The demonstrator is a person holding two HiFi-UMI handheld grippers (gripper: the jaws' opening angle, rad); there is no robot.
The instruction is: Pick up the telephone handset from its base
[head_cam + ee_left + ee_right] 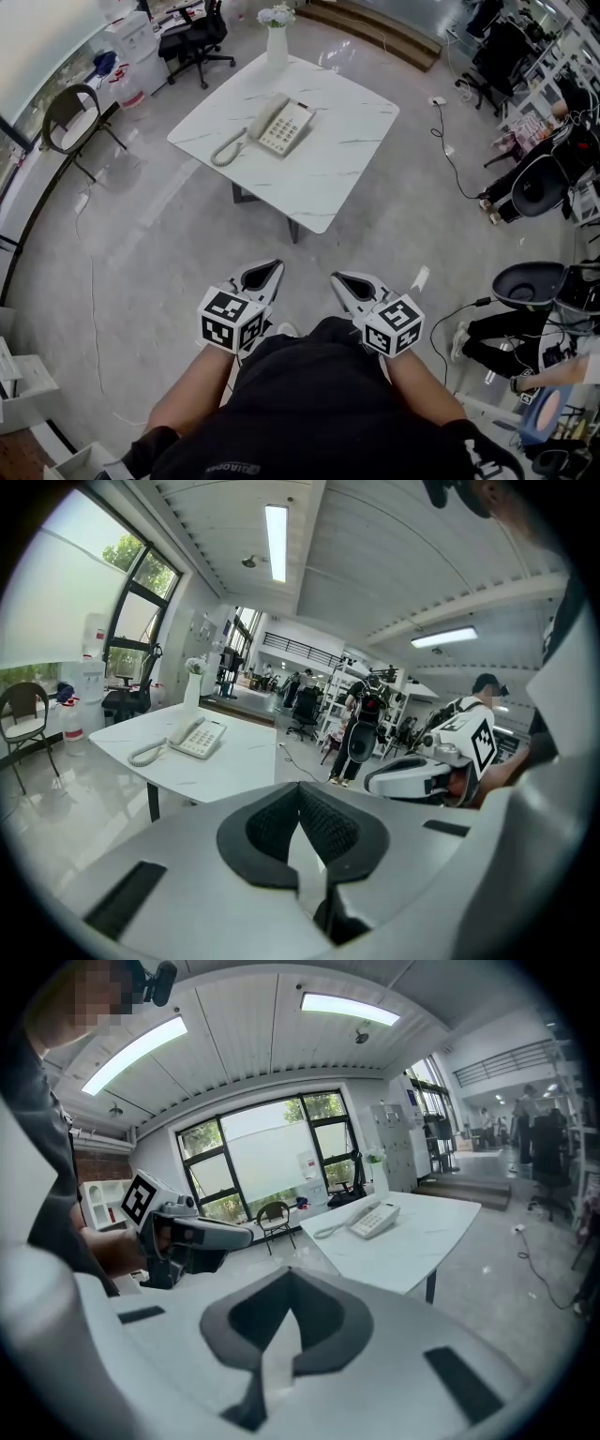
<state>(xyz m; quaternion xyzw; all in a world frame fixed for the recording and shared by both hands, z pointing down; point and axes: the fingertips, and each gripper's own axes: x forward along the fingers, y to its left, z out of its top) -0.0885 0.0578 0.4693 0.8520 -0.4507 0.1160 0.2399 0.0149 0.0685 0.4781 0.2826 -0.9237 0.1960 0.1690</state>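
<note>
white handset [266, 116] cradled on keypad base [290, 127], mid marble table [349, 142]

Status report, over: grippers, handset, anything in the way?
Left gripper and right gripper shut, empty, short of the table. Handset on its base, untouched. Only floor between; vase at far corner, apart.

No text legible, print [232, 468] on the dark shirt [319, 403] — too small to read

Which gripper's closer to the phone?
Left, slightly: the left gripper is almost straight in front of the telephone; the right gripper is offset to its right. Both well short of it.
</note>
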